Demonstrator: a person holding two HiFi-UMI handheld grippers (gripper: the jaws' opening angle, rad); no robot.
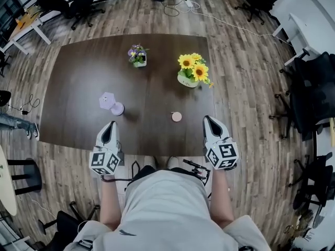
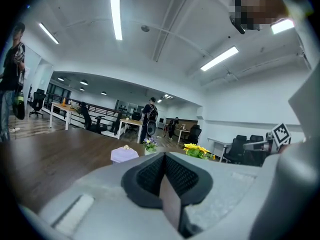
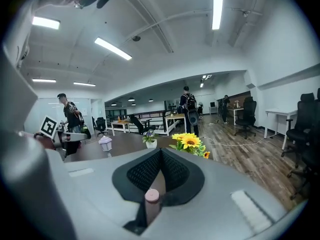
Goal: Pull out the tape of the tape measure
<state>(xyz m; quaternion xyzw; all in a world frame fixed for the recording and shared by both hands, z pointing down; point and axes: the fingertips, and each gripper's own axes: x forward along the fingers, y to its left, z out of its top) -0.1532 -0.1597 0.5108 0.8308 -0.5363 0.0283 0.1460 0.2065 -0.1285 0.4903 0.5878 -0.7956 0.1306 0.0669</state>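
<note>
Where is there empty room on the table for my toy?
The table is bare at far left, bordered by purple flowers and lilac object. So is the middle, up to the sunflowers. Most crowded: around sunflowers and pink tape measure.

Table (image 1: 78, 88): one. Flower pots, two: purple flower pot (image 1: 138, 56), sunflower pot (image 1: 192, 70). Lilac ornament (image 1: 110, 103): one. Pink tape measure (image 1: 177, 116): one. Grippers, two: left gripper (image 1: 111, 124), right gripper (image 1: 208, 119).

Pink tape measure (image 1: 176, 116) on dark table (image 1: 84, 72), between left gripper (image 1: 110, 124) and right gripper (image 1: 208, 119)
</note>
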